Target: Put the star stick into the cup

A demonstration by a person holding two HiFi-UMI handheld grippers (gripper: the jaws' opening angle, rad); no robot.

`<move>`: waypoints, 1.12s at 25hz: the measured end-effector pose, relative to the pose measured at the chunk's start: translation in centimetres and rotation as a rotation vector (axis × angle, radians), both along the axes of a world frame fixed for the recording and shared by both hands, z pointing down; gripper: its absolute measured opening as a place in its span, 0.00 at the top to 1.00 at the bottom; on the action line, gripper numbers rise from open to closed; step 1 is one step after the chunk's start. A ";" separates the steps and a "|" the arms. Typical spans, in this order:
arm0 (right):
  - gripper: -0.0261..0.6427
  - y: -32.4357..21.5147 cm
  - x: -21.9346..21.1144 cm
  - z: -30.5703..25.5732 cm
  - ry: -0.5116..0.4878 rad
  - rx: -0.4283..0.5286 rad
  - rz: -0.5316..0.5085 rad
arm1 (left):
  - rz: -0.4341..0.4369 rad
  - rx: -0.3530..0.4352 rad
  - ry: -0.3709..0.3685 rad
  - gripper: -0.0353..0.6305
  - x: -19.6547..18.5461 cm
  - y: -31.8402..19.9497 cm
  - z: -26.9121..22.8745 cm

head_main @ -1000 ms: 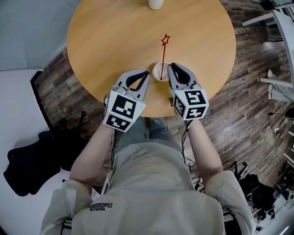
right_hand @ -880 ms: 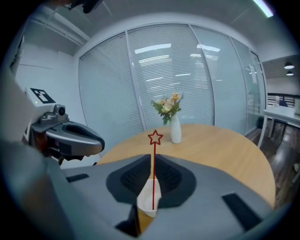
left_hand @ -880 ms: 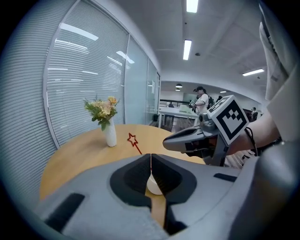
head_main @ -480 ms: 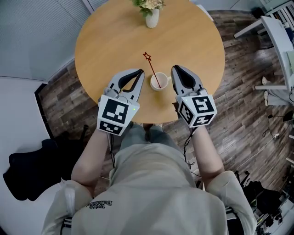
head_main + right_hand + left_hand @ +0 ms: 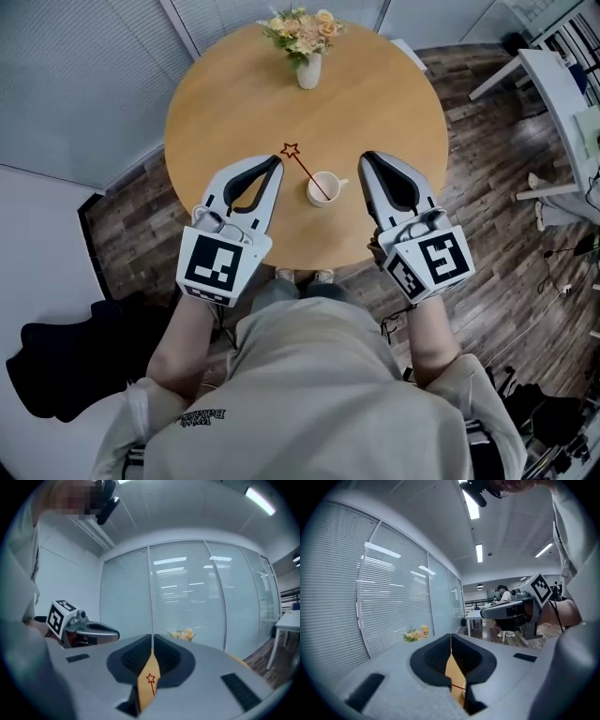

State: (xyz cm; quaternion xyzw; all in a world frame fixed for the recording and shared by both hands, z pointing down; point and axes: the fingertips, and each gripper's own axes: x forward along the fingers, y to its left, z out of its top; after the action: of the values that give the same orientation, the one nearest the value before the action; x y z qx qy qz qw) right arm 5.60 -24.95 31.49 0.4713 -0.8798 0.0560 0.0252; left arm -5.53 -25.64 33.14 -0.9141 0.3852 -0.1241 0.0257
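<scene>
A white cup (image 5: 324, 187) stands on the round wooden table (image 5: 394, 103) near its front edge. The red star stick (image 5: 302, 165) rests in the cup and leans up to the left, its star (image 5: 290, 150) over the table. My left gripper (image 5: 277, 161) hangs left of the cup, shut and empty, its tip close to the star. My right gripper (image 5: 367, 157) is to the cup's right, also shut on nothing. In the right gripper view the star (image 5: 150, 678) shows through the slit below the closed jaws. The left gripper view shows a bit of red stick (image 5: 459, 687).
A white vase of flowers (image 5: 307, 42) stands at the table's far side, and the flowers (image 5: 183, 633) show in the right gripper view too. Wooden floor surrounds the table; a white desk (image 5: 553, 75) is at the right. Window blinds line the left wall.
Both grippers have drawn back from the cup and moved apart. The stick now leans left in the cup instead of pointing straight away. The vase has come into view.
</scene>
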 end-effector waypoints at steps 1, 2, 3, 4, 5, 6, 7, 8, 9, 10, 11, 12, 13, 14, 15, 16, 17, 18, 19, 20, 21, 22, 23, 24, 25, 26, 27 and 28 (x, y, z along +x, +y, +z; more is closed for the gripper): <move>0.91 0.5 0.0 -1.1 -0.007 0.018 -0.010 | -0.002 0.003 0.007 0.91 -0.1 0.3 -0.5; 0.91 0.9 0.0 -2.0 -0.010 0.035 -0.019 | -0.004 0.006 0.015 0.91 -0.1 0.5 -0.9; 0.91 1.3 0.0 -2.8 -0.010 0.050 -0.026 | -0.005 0.010 0.020 0.91 -0.2 0.7 -1.3; 0.91 1.5 0.0 -3.4 -0.008 0.060 -0.033 | -0.005 0.015 0.023 0.91 -0.2 0.9 -1.6; 0.91 1.8 0.0 -3.8 -0.004 0.066 -0.037 | -0.003 0.022 0.022 0.91 -0.3 1.1 -1.9; 0.91 2.0 0.0 -4.0 0.000 0.068 -0.039 | 0.002 0.027 0.020 0.91 -0.4 1.3 -2.0; 0.91 2.2 0.1 -4.1 -0.001 0.066 -0.041 | 0.007 0.031 0.016 0.91 -0.5 1.6 -2.1; 0.91 2.3 0.0 -4.1 -0.007 0.061 -0.043 | 0.011 0.032 0.012 0.91 -0.7 1.9 -2.0; 0.91 2.5 -0.1 -4.0 -0.015 0.054 -0.046 | 0.010 0.027 0.012 0.91 -0.8 2.2 -2.0; 0.91 2.6 -0.2 -3.8 -0.021 0.046 -0.050 | 0.006 0.019 0.016 0.91 -0.9 2.5 -2.0; 0.91 2.8 -0.3 -3.5 -0.025 0.037 -0.055 | 0.004 0.013 0.016 0.91 -0.9 2.8 -1.9; 0.91 3.0 -0.5 -3.3 -0.025 0.028 -0.060 | 0.005 0.010 0.012 0.91 -0.8 3.0 -1.7; 0.91 3.3 -0.7 -3.1 -0.025 0.019 -0.068 | 0.007 0.007 0.009 0.91 -0.7 3.2 -1.6; 0.91 3.7 -1.0 -2.9 -0.024 0.011 -0.079 | 0.008 -0.001 0.012 0.91 -0.6 3.5 -1.5; 0.91 4.0 -1.3 -2.8 -0.025 0.006 -0.090 | 0.007 -0.009 0.019 0.91 -0.6 3.7 -1.5; 0.91 4.3 -1.6 -2.7 -0.026 0.002 -0.100 | 0.008 -0.013 0.022 0.91 -0.5 3.8 -1.4; 0.91 4.4 -1.8 -2.6 -0.027 -0.002 -0.108 | 0.011 -0.011 0.020 0.91 -0.6 3.8 -1.3; 0.91 4.5 -2.0 -2.5 -0.030 -0.007 -0.113 | 0.017 -0.003 0.014 0.91 -0.6 3.8 -1.2; 0.91 4.6 -2.2 -2.4 -0.037 -0.015 -0.119 | 0.021 0.003 0.008 0.91 -0.7 3.7 -1.1; 0.91 4.6 -2.3 -2.3 -0.050 -0.023 -0.124 | 0.023 0.007 0.005 0.91 -0.7 3.6 -1.1; 0.92 4.6 -2.3 -2.4 -0.066 -0.030 -0.129 | 0.023 0.009 0.004 0.91 -0.7 3.6 -1.2; 0.92 4.6 -2.4 -2.5 -0.081 -0.035 -0.133 | 0.023 0.010 0.004 0.91 -0.7 3.5 -1.2; 0.92 4.7 -2.4 -2.6 -0.091 -0.036 -0.136 | 0.021 0.011 0.002 0.91 -0.7 3.5 -1.3; 0.92 4.7 -2.3 -2.8 -0.096 -0.034 -0.137 | 0.018 0.011 0.000 0.91 -0.7 3.5 -1.3; 0.92 4.7 -2.3 -2.9 -0.097 -0.032 -0.137 | 0.015 0.011 -0.002 0.91 -0.7 3.5 -1.3; 0.92 4.7 -2.2 -3.0 -0.097 -0.030 -0.136 | 0.012 0.009 -0.004 0.91 -0.8 3.5 -1.3; 0.92 4.7 -2.0 -3.0 -0.097 -0.029 -0.134 | 0.009 0.008 -0.006 0.91 -0.8 3.5 -1.2; 0.92 4.7 -1.9 -2.9 -0.097 -0.029 -0.131 | 0.006 0.005 -0.007 0.91 -0.8 3.5 -1.1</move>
State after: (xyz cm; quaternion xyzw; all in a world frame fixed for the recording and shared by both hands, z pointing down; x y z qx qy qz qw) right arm 3.68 -20.23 28.60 0.4089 -0.9081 0.0896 -0.0070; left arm -6.32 -22.16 31.99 -0.9148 0.3825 -0.1262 0.0298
